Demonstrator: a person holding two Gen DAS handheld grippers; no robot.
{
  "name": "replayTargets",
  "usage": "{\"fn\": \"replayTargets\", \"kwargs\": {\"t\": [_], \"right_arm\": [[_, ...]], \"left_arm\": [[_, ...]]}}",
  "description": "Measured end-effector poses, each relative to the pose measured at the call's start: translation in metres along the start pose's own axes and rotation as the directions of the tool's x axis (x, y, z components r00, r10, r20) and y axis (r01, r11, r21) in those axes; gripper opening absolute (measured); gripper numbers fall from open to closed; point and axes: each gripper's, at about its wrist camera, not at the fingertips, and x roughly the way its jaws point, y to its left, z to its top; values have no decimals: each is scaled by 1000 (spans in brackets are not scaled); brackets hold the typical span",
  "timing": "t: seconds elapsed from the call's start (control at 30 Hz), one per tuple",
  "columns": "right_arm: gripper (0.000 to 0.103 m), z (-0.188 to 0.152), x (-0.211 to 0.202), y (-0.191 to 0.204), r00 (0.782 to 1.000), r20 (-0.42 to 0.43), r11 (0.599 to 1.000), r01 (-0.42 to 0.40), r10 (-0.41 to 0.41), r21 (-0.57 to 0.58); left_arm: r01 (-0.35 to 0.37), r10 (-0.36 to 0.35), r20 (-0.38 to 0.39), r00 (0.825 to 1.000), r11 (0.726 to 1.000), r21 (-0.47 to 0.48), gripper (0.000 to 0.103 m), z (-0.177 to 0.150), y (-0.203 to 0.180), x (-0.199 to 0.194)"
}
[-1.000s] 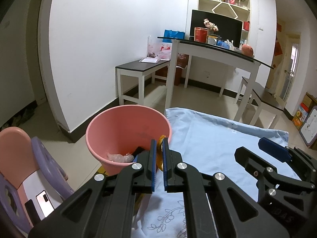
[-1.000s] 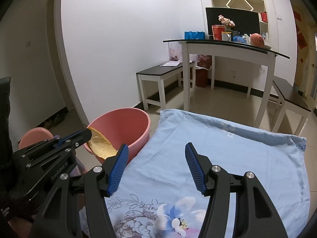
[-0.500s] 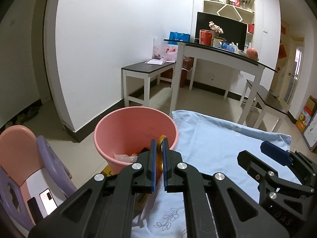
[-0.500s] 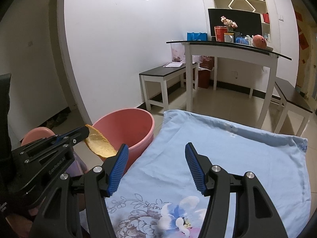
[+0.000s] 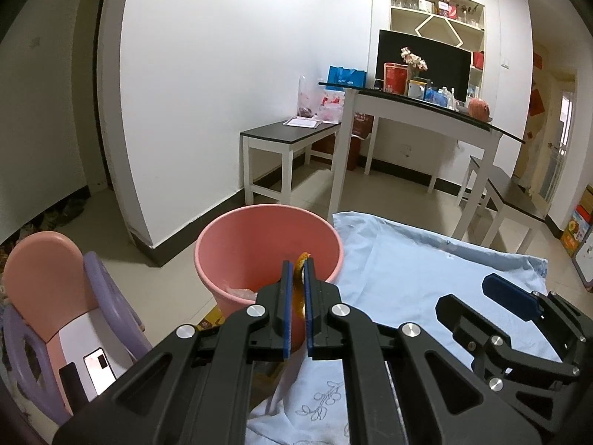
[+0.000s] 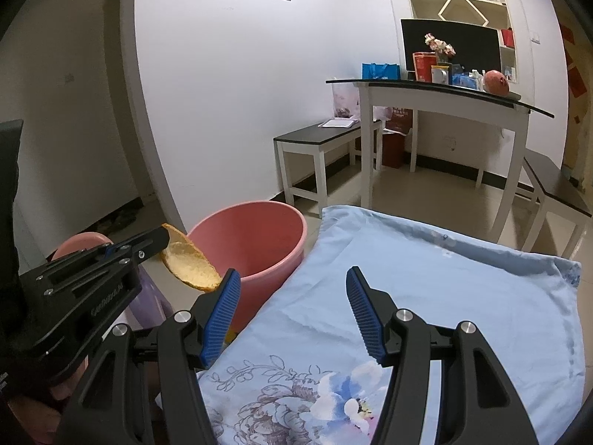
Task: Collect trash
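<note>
The left gripper [image 5: 295,270] has its fingers [image 5: 285,296] clenched on one orange peel [image 6: 189,261], a curved strip with a pale inner side. In the right wrist view the peel hangs from the fingertips at about 9 o'clock, just over the near edge of the one pink bucket [image 6: 255,244]. In the left wrist view the peel shows only as a thin orange edge between the blue pads, in front of the bucket's inner wall at 6 o'clock.

The right gripper [image 6: 292,296] is released, its two fingers [image 6: 222,307] well apart with nothing between them, above a light blue sheet [image 6: 444,296] with a flower print at 6 o'clock.

The bucket stands on the floor, touching the sheet's edge. Some clear plastic [image 5: 239,292] lies at its bottom. Beside it at 8 o'clock is one pink and purple child's chair [image 5: 66,296].

Farther off, at 1 o'clock, stand one white table [image 5: 426,111] and two dark benches [image 5: 285,137].
</note>
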Motion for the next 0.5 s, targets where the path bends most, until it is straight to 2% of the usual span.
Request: {"fn": "replayTargets", "kwargs": {"t": [0.5], "right_arm": [[59,0,-9,8,1000,15,1000,-8,8,-6]], "left_arm": [[-21,21,20,1000,1000,-15,5,1,3,-14]]}}
